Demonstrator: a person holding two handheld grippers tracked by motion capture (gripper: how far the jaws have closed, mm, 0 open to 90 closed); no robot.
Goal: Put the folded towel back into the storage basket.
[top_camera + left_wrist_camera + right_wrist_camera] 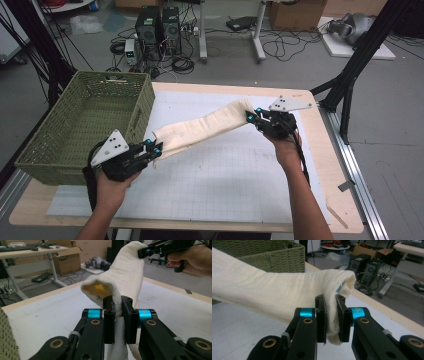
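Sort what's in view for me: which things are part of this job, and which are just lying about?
In the job: cream cloth, held off the table between left gripper and right gripper; probably the green basket.

Lying about: computer towers, cardboard box, floor cables.

I count one cream cloth (207,127), one green wicker basket (80,125) and one white gridded mat (225,175) on my table. Two grippers (left gripper (152,148), right gripper (253,115)) make the pair. Beyond the table, two black computer towers (159,27) stand on the floor.
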